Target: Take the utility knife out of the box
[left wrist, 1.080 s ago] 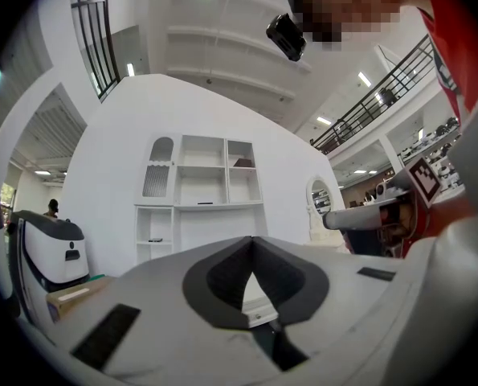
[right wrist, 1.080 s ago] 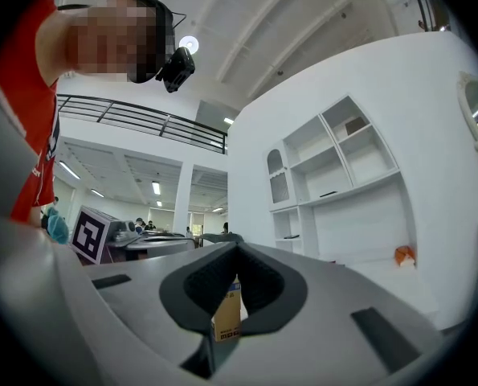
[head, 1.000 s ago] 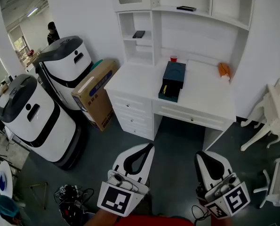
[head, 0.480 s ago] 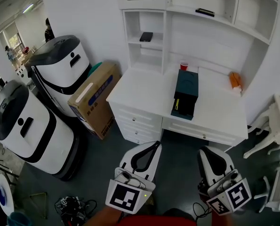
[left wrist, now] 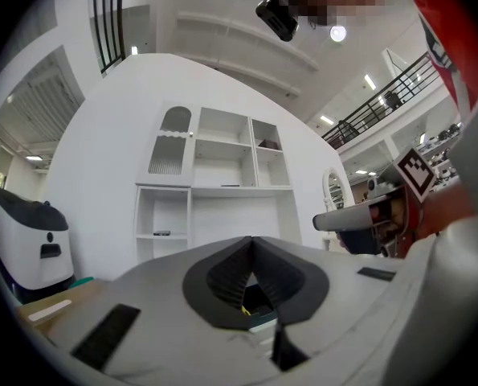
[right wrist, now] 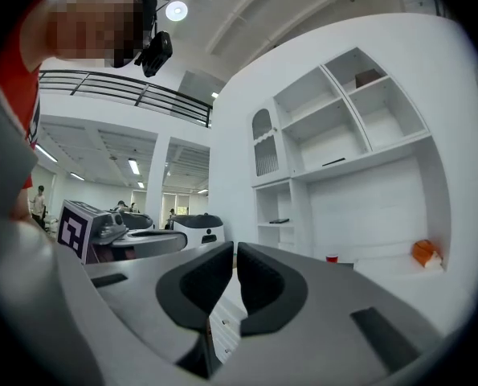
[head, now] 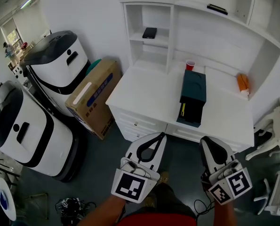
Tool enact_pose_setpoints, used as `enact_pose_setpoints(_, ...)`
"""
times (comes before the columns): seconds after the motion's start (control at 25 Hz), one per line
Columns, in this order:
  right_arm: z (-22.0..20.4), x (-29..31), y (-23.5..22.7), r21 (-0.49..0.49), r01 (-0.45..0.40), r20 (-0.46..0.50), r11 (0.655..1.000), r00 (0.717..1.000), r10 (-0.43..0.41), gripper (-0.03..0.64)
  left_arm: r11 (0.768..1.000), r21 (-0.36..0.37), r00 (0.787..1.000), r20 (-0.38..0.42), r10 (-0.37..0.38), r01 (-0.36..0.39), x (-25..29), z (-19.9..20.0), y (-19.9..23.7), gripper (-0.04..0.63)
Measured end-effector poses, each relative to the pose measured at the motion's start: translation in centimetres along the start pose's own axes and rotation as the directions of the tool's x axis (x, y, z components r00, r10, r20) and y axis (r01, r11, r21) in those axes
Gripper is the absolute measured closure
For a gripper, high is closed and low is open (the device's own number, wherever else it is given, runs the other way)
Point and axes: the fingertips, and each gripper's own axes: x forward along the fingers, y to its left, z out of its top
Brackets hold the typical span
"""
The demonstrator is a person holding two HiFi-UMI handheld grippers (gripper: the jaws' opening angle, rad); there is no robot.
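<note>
White wooden desk (head: 140, 91) bare front-left, open approach; dark teal rectangular box (head: 194, 86) blocks centre (small red cup (head: 190, 65) behind); brown cardboard carton (head: 93, 97) crowds left.

Bright, even light from ceiling lamps (right wrist: 176, 10), soft shadows, fisheye bending with dark corners

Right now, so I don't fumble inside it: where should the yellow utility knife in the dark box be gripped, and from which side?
Probably mid-body on the utility knife, from above at the open near end of the box. It lies lengthwise by the left wall there, so pinch across its width; blade end cannot be told.
</note>
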Motion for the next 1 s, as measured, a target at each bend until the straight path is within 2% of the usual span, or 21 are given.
enact_pose_setpoints(0.44,-4.3,10.1,-9.2,0.015,0.042,-0.103,0.999,0.994,-0.041,0.578,0.999,0.042,1.0,-0.014,-0.02,0.021,12.0,-2.3,5.4,0.555)
enact_pose_setpoints(0.6,-7.0,13.1,-12.1,0.028,0.06,-0.208,0.998,0.977,-0.053,0.575,0.998,0.059,0.999,-0.029,-0.021,0.023,15.2,-2.9,6.9,0.555)
enact_pose_setpoints(0.72,-9.4,15.2,-13.8,0.056,0.065,-0.305,0.996,0.951,-0.045,0.574,0.998,0.06,0.999,-0.038,-0.012,0.014,16.7,-3.4,8.2,0.555)
enact_pose_setpoints(0.84,-11.5,16.8,-15.0,0.065,0.076,-0.402,0.995,0.915,-0.044,0.574,0.999,0.052,0.999,-0.045,-0.014,0.016,17.4,-3.9,9.2,0.555)
enact_pose_setpoints(1.0,-14.9,18.6,-16.4,0.051,0.097,-0.543,0.994,0.838,-0.054,0.567,0.994,0.104,0.999,-0.022,-0.043,0.045,18.7,-4.3,10.8,0.555)
